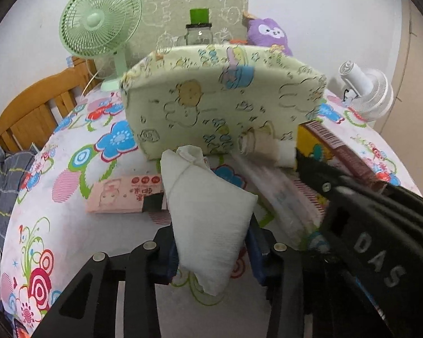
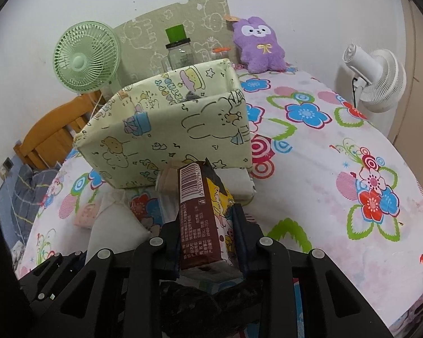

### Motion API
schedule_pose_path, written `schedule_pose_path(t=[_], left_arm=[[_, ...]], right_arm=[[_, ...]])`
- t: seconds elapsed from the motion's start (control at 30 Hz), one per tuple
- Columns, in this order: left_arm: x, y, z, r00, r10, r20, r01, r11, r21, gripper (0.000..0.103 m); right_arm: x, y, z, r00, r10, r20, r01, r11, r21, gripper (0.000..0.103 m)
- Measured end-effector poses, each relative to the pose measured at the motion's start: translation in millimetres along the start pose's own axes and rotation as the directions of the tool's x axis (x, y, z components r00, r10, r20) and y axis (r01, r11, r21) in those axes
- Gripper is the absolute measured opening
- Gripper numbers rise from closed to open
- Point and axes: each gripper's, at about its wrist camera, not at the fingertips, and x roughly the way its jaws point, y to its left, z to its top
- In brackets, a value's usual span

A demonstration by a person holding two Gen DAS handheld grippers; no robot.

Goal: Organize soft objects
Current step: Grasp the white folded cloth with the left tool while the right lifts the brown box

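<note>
Left claw (image 1: 211, 253) grips a white cloth pouch (image 1: 208, 219) above the flowered bedsheet (image 1: 70, 225); "DAS" marks the right claw's arm. Right claw (image 2: 207, 242) clamps a brown-and-yellow snack packet (image 2: 203, 211), barcode 6970070941555, before the pale-green cartoon-print fabric box (image 2: 172, 129).

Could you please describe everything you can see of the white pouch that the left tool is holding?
The white pouch is a soft, pillow-like cloth bag with a fine woven texture, gathered and knotted at its top. It stands roughly upright, leaning slightly, pinched at its lower part between the fingers of the left tool. It is held in front of the pale yellow fabric bin, above the floral bedsheet. A pink packet lies behind it.
</note>
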Motion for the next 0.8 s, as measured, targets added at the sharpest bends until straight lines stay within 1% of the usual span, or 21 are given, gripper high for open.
schedule_pose_path(t=[0.3, 0.8], left_arm=[[-23, -3, 13, 0.998, 0.0, 0.056, 0.0, 1.0, -0.004, 0.04], [-72, -11, 31, 0.987, -0.011, 0.162, 0.011, 1.0, 0.002, 0.04]], right_arm=[[-22, 4, 9, 0.999, 0.011, 0.039, -0.01, 1.0, -0.013, 0.032], [-69, 10, 27, 0.992, 0.025, 0.127, -0.021, 0.999, -0.033, 0.032]])
